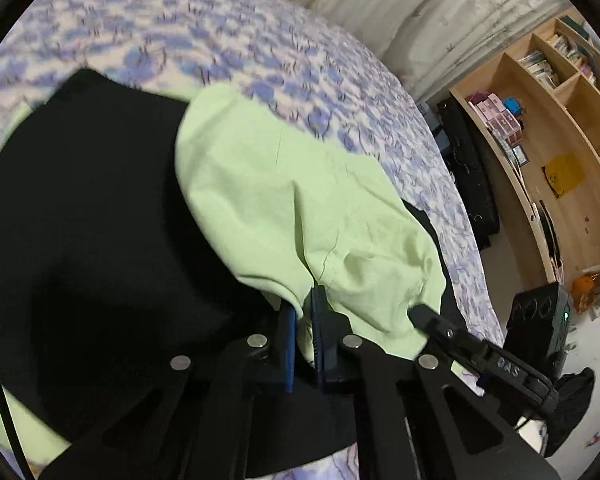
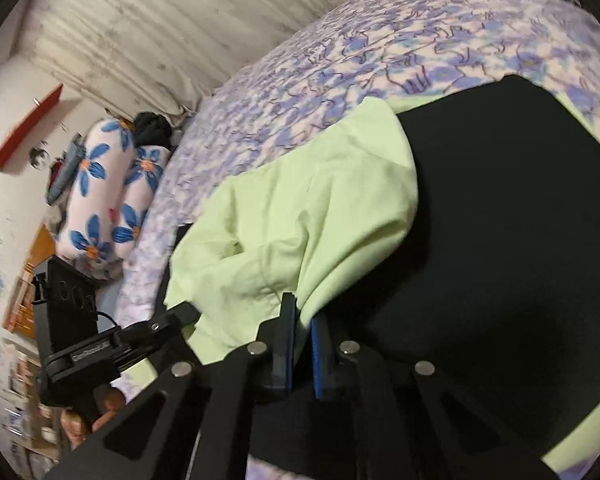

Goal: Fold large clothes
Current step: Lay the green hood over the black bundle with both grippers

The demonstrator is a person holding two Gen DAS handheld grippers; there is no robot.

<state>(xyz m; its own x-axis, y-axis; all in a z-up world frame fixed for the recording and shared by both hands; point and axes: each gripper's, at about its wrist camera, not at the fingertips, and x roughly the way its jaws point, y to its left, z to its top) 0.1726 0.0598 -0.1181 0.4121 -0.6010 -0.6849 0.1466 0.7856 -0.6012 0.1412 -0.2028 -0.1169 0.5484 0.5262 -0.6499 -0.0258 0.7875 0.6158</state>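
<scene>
A light green garment (image 1: 300,208) lies on a black board (image 1: 80,240) on the bed. My left gripper (image 1: 304,304) is shut on a fold of the green garment, cloth pinched between its blue pads. My right gripper (image 2: 304,312) is shut on another edge of the same green garment (image 2: 300,208), beside the black board (image 2: 500,220). Each gripper shows in the other's view: the right gripper (image 1: 420,312) at lower right, the left gripper (image 2: 184,312) at lower left, both clamped on the green cloth.
A bedspread with a blue flower print (image 1: 220,40) covers the bed. A wooden bookshelf (image 1: 560,140) and a black case (image 1: 468,176) stand to the right. Flowered pillows (image 2: 108,192) lie at the bed's head by the curtain (image 2: 140,20).
</scene>
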